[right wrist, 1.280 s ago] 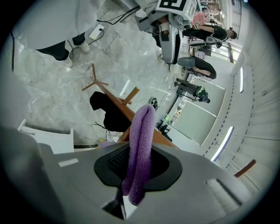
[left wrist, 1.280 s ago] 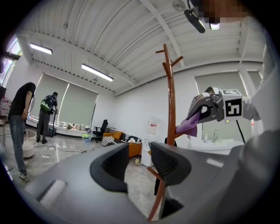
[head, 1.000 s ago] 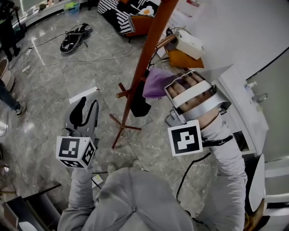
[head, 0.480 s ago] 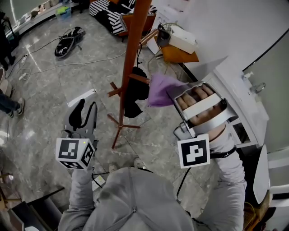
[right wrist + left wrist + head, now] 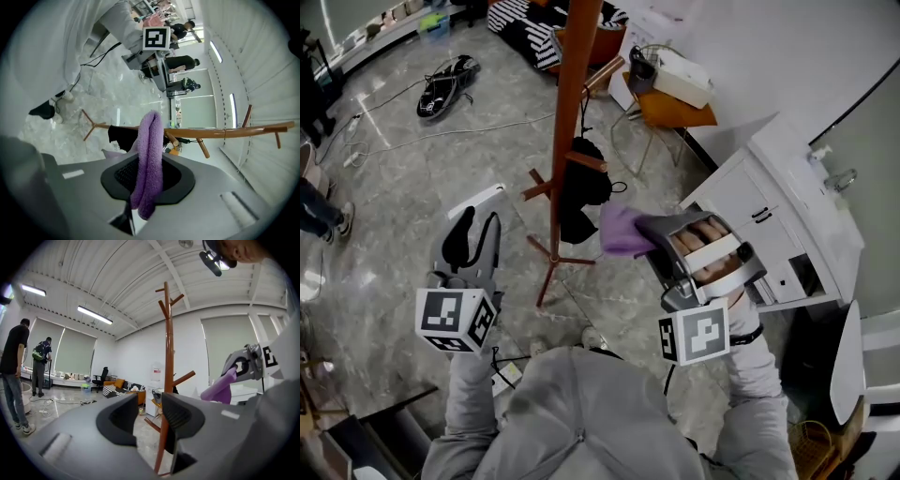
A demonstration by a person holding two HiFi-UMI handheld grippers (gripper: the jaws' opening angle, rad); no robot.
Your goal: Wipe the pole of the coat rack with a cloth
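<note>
The reddish-brown coat rack pole (image 5: pixel 569 103) rises from its floor legs (image 5: pixel 546 272), with a black garment (image 5: pixel 579 197) hung on a low peg. My right gripper (image 5: pixel 649 230) is shut on a folded purple cloth (image 5: pixel 622 231), held just right of the pole and apart from it. In the right gripper view the cloth (image 5: pixel 150 154) hangs out between the jaws, with the pole (image 5: pixel 225 132) lying across behind. My left gripper (image 5: pixel 475 236) stands open and empty, left of the pole's base. Its own view shows the pole (image 5: pixel 167 357) ahead and the cloth (image 5: pixel 220 387) at right.
A white cabinet (image 5: pixel 773 211) stands at the right by the wall. A chair with an orange seat (image 5: pixel 675 111) carries a white box (image 5: pixel 686 80). Cables and a black object (image 5: pixel 445 82) lie on the floor at far left, where people stand (image 5: pixel 14 366).
My right gripper has drawn the purple cloth off the pole, down and toward me. The left gripper has stayed where it was.
</note>
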